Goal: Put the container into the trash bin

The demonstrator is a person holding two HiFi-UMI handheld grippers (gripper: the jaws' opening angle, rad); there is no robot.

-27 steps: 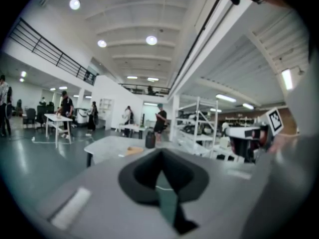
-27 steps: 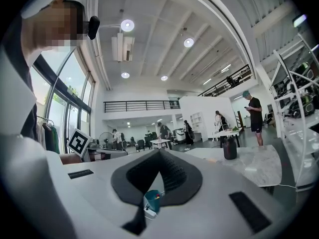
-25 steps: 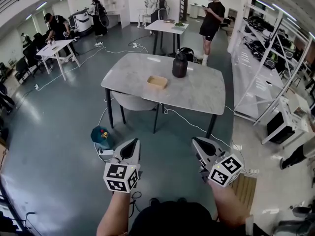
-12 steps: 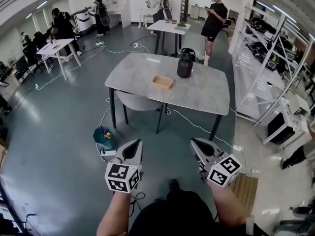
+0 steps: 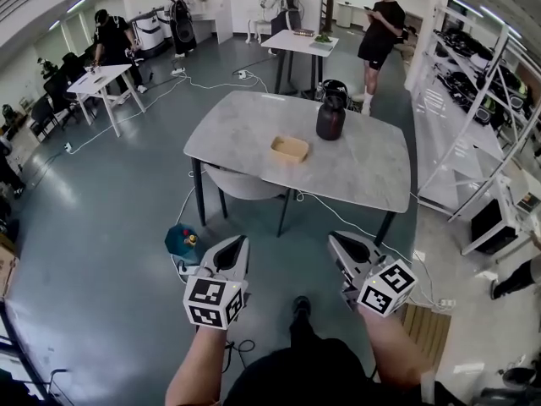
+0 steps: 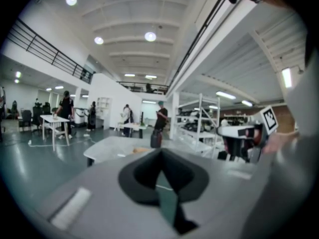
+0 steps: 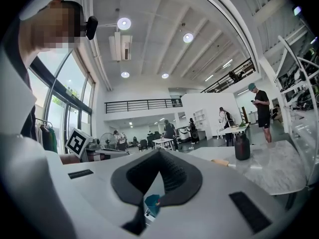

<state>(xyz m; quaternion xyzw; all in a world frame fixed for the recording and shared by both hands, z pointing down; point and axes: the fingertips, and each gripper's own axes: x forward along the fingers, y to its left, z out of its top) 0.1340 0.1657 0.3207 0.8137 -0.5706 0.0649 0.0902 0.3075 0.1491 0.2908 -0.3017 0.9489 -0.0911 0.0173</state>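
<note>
A shallow tan container [image 5: 290, 149] lies on the grey marble table [image 5: 245, 125], with a black jug [image 5: 330, 118] behind it. On the floor by the table's near left leg stands a small teal trash bin [image 5: 180, 242]. My left gripper [image 5: 234, 244] and right gripper [image 5: 336, 240] are held side by side in the air, well short of the table, both shut and empty. The left gripper view shows the shut left gripper [image 6: 160, 154] with the container [image 6: 141, 150] far beyond it. Under the shut right gripper [image 7: 158, 156] the bin [image 7: 152, 203] shows; the container [image 7: 220, 162] is at the right.
A grey chair [image 5: 237, 182] is tucked under the table and cables [image 5: 338, 218] trail over the floor. Metal shelving [image 5: 473, 100] runs along the right wall. Several people stand at other tables [image 5: 106, 76] at the back. A power strip [image 5: 188, 269] lies beside the bin.
The table, container and bin have come nearer and lower in the head view as both grippers were carried forward together. Both stay shut.
</note>
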